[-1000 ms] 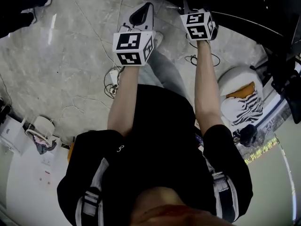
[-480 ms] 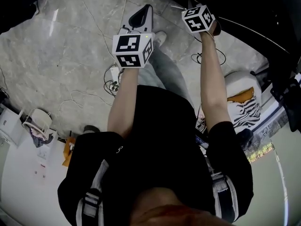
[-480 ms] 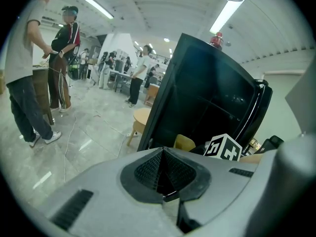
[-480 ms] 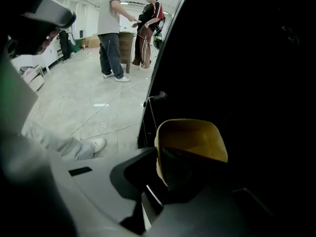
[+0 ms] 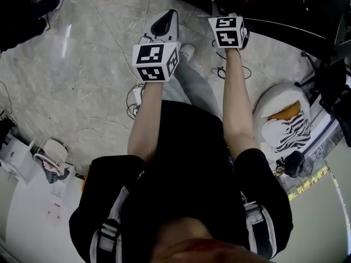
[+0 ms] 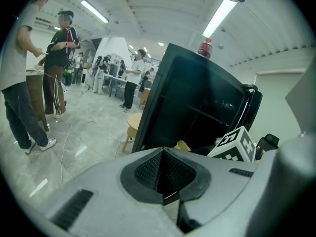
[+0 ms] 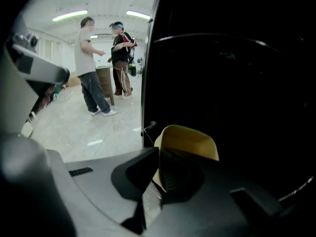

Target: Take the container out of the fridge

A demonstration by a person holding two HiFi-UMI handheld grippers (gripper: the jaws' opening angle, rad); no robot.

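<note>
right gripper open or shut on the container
Shut on it: the right gripper pinches the yellow container by its wall, one jaw each side.

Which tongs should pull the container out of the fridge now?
Right. The right tongs are closed on the rim of the yellow container at the fridge; the left tongs are shut on nothing, back from it.

No words, brands or numbers are readable here. The marker cube [image 5: 155, 61] of the left gripper [image 6: 163, 174] and that of the right gripper [image 7: 157, 171] show only black-and-white square patterns.
</note>
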